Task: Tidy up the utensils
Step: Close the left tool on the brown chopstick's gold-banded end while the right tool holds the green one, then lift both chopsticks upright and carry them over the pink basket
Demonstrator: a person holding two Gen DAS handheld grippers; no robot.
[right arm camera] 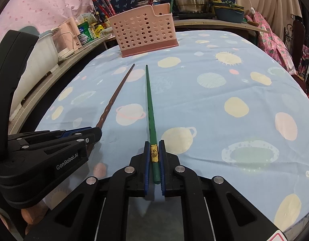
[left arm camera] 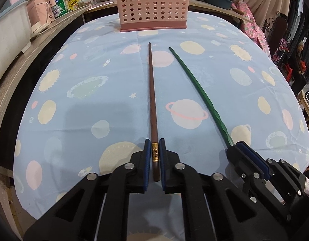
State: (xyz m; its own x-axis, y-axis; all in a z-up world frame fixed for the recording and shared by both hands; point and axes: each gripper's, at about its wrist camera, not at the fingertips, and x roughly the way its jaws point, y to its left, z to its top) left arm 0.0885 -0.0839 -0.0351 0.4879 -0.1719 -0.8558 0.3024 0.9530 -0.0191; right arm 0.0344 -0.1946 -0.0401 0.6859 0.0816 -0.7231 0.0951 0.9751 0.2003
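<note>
left gripper (left arm camera: 155, 150) is clamped on the brown chopstick (left arm camera: 152, 92) at its thick end, by the gold band. right gripper (right arm camera: 155, 150) is clamped likewise on the green chopstick (right arm camera: 149, 100). both chopsticks stretch forward over the planet-print tablecloth (right arm camera: 224, 104), tips aimed toward the pink perforated utensil holder (right arm camera: 144, 32) at the far end. gripping the butt end leaves the tip free to enter a compartment first. other chopsticks (right arm camera: 109, 6) already stand in the holder. neither held chopstick has reached it yet.
</note>
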